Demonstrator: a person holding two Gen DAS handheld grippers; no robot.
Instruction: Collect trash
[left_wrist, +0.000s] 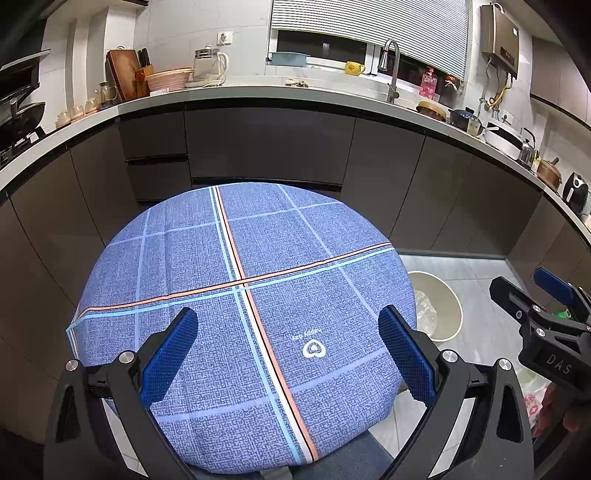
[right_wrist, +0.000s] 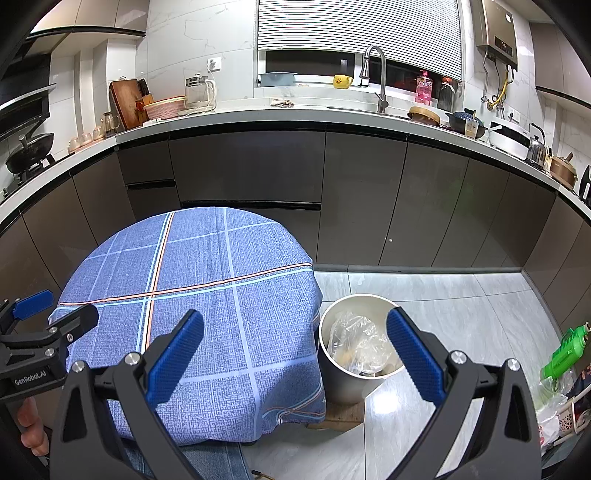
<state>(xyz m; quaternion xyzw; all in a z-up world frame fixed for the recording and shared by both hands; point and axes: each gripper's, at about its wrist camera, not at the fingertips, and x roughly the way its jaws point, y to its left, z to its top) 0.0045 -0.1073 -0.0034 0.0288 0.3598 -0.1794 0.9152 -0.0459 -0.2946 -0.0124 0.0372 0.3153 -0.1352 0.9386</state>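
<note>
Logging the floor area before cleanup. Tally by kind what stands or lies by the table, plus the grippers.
Bin, holding crumpled clear plastic: 1
Green bottle: 1
Grippers, left gripper and right gripper, both open and empty: 2
Total: 4
The clutter at the right edge is too cut off to count.

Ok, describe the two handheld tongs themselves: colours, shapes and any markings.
Both match: black angular frames with silver screws, and long fingers faced with blue, finely textured pads. The left tongs carry white "GenRobot.AI" lettering on the body, seen from the right wrist camera. The right tongs show "DAS" in the left view.
</note>
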